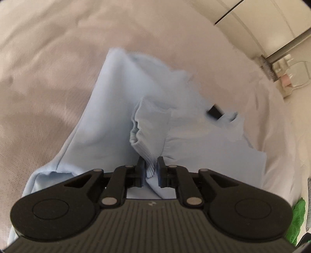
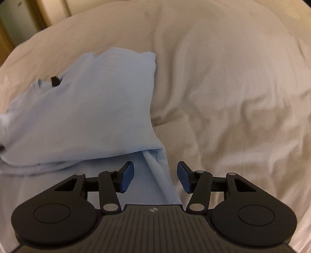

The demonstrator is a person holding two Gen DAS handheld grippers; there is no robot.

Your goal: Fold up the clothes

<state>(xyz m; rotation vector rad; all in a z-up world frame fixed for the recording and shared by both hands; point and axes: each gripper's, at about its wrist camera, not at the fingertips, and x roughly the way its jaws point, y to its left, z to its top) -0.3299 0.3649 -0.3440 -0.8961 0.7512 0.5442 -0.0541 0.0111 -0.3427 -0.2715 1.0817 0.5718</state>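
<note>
left wrist view first, sweeping from the left: rumpled cream bedspread [image 1: 48, 68] fills that whole side, soft folds and shadow. centre now, and the pale blue garment [image 1: 108, 120] lies spread on the bed, running from a far peak down to the near edge. the left gripper [image 1: 151, 165] has its jaws pinched tight on a ribbed cuff [image 1: 147, 136] of that garment, the ribbing bunched up between the fingers. just right and farther off, a small black tag [image 1: 214, 112] sits on the blue cloth. further right, the bed edge falls away to pale cabinet doors [image 1: 262, 23] at the far right, a clear container [image 1: 291, 75] on the floor beside them, and a scrap of bright green cloth [image 1: 298, 214] low at the near right.

over to the right wrist view: far left corner shows a wood-toned wall or door [image 2: 38, 11], blurred. then the garment [image 2: 87, 109] again, doubled over itself on the left half, black tag [image 2: 55, 80] near its far left edge. the right gripper [image 2: 155, 176] has its jaws wide apart, blue pads [image 2: 128, 176] showing, and a strip of the blue fabric runs in the gap between them, unpinched; whether the pads touch the cloth, can't tell. right of that, only creased cream bedspread [image 2: 233, 97].
</note>
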